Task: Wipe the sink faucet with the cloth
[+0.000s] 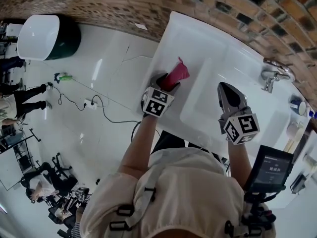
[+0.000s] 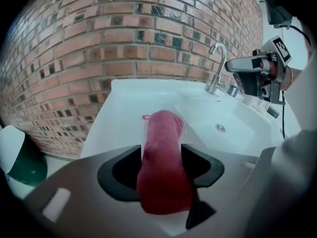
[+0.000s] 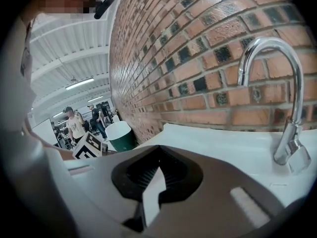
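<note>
— How many of each do you count?

— One cloth (image 2: 163,170), dark pink and rolled. One faucet (image 3: 289,150), a chrome gooseneck. One white sink (image 1: 198,38) with a single basin and one drain (image 2: 220,128). Two grippers, each with a marker cube (image 1: 158,102).

— Where is the cloth?

— Between the jaws of the left gripper (image 2: 161,147), over the flat left end of the sink, well apart from the faucet. The jaws stand wide. The cloth fills the gap and touches both, but I see no pinch in it.

— And the right gripper (image 3: 159,168)?

— Its jaws meet at the tips with nothing between them. It hangs over the basin's near edge, and the faucet stands ahead to its right.

— What about the surface and the room?

— The sink is glossy, set against a brick wall (image 2: 148,43) that has some dark bricks in it. The white floor (image 1: 114,68) is shiny, with a cable running to a power strip (image 1: 89,103). One green bin (image 1: 49,36) with a white lid stands by the wall. Two people (image 3: 74,125) stand at the far end, and there are black office chairs (image 1: 59,167) nearby.

— Any writing?

— None I can read. The cubes carry only black-and-white squares. A small screen (image 1: 270,170) at the person's right shows lines too small to make out.
</note>
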A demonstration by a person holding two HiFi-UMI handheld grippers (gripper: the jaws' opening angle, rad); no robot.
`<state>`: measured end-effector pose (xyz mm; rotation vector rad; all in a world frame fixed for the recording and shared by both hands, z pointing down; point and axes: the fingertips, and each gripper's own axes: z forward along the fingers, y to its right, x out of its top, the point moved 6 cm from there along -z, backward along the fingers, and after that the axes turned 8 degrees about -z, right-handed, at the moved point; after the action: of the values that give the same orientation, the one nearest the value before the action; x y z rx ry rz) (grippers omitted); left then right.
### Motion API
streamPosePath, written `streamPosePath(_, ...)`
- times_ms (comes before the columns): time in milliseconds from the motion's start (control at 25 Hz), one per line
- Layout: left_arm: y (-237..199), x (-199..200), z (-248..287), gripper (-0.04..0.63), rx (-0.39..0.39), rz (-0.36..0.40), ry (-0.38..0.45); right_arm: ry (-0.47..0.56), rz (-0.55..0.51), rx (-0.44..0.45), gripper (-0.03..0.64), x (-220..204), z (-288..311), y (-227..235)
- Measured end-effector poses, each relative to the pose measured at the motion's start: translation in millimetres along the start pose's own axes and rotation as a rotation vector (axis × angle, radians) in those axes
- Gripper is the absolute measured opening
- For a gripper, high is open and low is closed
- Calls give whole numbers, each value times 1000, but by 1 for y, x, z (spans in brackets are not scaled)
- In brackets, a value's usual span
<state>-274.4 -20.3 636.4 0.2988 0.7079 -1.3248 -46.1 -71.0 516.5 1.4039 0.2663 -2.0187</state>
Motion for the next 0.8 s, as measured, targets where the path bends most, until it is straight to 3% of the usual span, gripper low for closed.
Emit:
streamPosePath(120,-1,-5,6,212,10,1,-23,-14,8,-11,-8,-2,-1,1)
streamPosePath(240,-2,-4,4,205,20,-1,-21,-19,10,-12,-8,-3,-1,0)
streamPosePath(360,-7,-6,5,109,33,-13,-21,-14,5,-11,-8,-3,0,0)
streamPosePath(600,-3,14,-7,95,52,-15,10,12,-12,-38,-8,7,-16,9)
streamPosePath(800,29,57,-15,95,-1,-4,91,47,-32,-83,-8,20,-50,18)
